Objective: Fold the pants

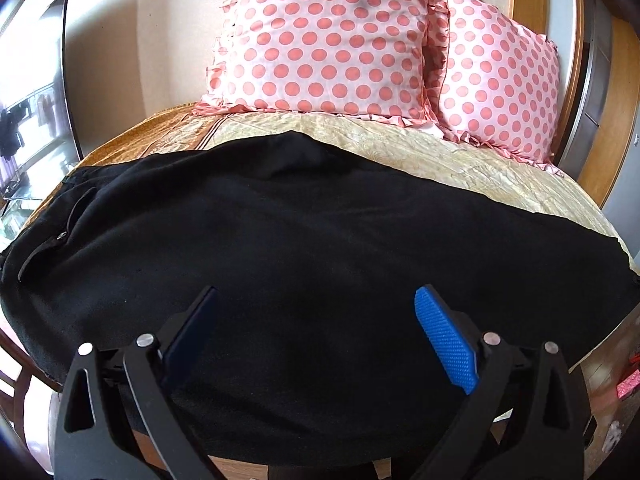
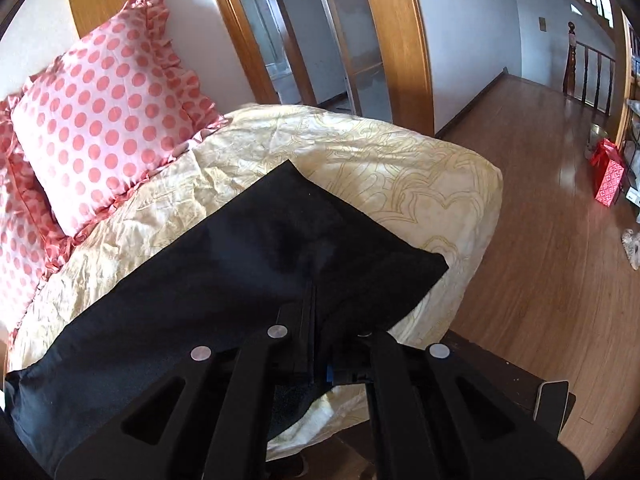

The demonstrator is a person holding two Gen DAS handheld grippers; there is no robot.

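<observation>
Black pants (image 1: 304, 216) lie spread sideways across the bed, with the waist and a zip pocket at the left in the left wrist view. My left gripper (image 1: 316, 292) hovers over their near edge, its blue pads (image 1: 446, 340) wide apart with nothing pinched between them. In the right wrist view the leg end of the pants (image 2: 280, 240) reaches toward the bed's right corner. My right gripper (image 2: 313, 294) is shut on the near edge of that leg, and the cloth bunches around its closed fingers.
Two pink polka-dot pillows (image 1: 328, 36) (image 2: 108, 120) lean at the head of the bed on a cream patterned cover (image 2: 360, 152). Right of the bed are a wooden floor (image 2: 540, 240), wooden door frames and a red gift bag (image 2: 608, 176). A dark stand carrying a white object (image 2: 552, 400) is near right.
</observation>
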